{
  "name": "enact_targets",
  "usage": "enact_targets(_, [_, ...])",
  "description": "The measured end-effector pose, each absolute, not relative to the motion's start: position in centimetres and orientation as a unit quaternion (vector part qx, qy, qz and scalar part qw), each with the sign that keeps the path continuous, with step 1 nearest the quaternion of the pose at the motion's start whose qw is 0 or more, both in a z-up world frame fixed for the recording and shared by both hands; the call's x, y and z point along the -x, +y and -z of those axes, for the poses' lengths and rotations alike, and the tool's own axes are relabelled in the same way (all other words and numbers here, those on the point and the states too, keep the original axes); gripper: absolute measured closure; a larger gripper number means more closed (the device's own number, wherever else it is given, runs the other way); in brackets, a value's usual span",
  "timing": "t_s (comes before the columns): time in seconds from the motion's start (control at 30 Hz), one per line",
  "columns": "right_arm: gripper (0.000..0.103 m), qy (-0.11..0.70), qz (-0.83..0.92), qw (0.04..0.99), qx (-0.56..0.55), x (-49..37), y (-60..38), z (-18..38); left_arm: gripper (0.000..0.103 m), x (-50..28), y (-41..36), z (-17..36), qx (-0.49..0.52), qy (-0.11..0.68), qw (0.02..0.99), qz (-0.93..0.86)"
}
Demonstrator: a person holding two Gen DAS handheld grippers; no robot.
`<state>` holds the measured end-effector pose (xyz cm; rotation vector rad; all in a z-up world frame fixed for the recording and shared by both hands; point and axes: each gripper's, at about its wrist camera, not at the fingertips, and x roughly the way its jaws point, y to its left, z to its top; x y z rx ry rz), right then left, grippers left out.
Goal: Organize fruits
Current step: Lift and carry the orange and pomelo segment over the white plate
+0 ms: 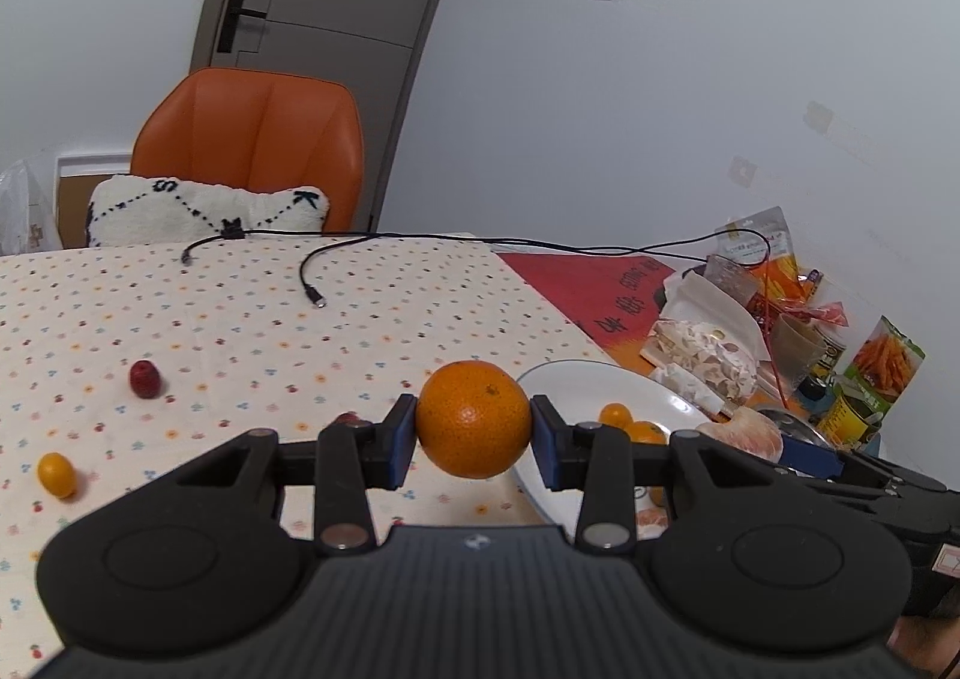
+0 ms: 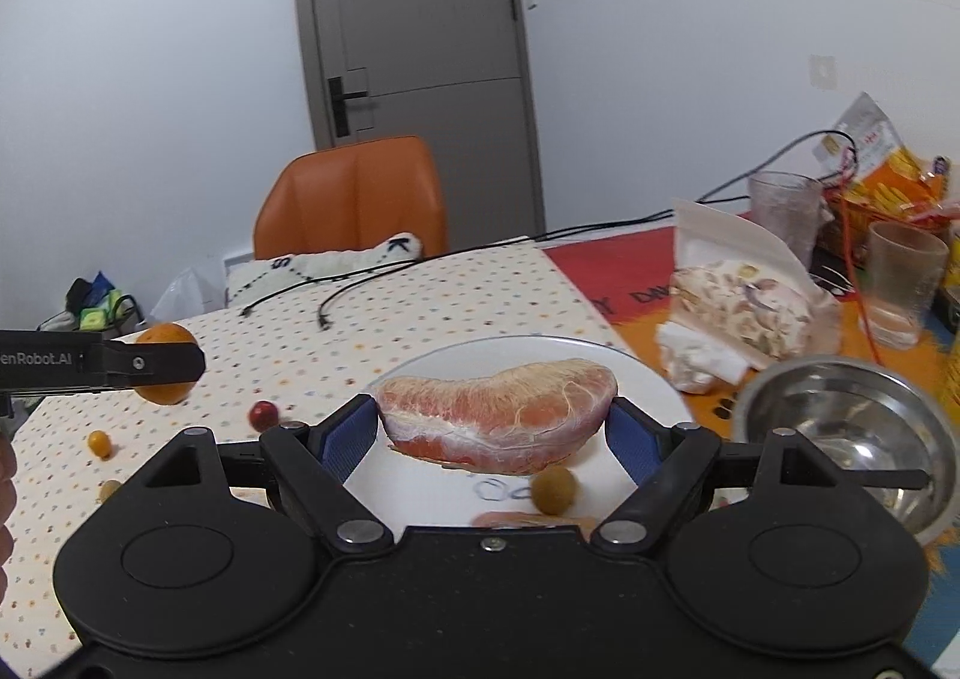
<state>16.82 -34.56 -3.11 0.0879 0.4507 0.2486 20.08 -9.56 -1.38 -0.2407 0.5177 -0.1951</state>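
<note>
Both grippers carry fruit toward the white plate [image 2: 654, 385], with the sorting partly done.

Taking the plate as landmark and going down in size: the right gripper [image 2: 495, 427] pinches a peeled pomelo segment [image 2: 501, 415] in its jaws just above the plate; the left gripper [image 1: 474, 430] clamps an orange [image 1: 473, 418] at the plate's left edge, lifted off the dotted tablecloth [image 1: 240, 319]. Two kumquats [image 1: 630, 424] already lie on the plate. Left of it, still loose on the cloth, are a red date [image 1: 144, 379] and another kumquat [image 1: 56, 475], so several pieces look left to gather.
</note>
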Motion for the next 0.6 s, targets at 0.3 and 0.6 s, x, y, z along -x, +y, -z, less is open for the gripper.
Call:
enact_targets(0.3, [0.023,0.229,-0.105,0.966,-0.054,-17.1,-36.5,3.9,0.065,-21.2,-12.0,1.9,0.110,0.266,0.950,0.118])
enact_targets(0.6, [0.023,0.238,-0.098,0.964,-0.057,-17.3,-37.3,4.5,0.065,-22.2,-14.2,3.1,0.110,0.287,0.941,0.143])
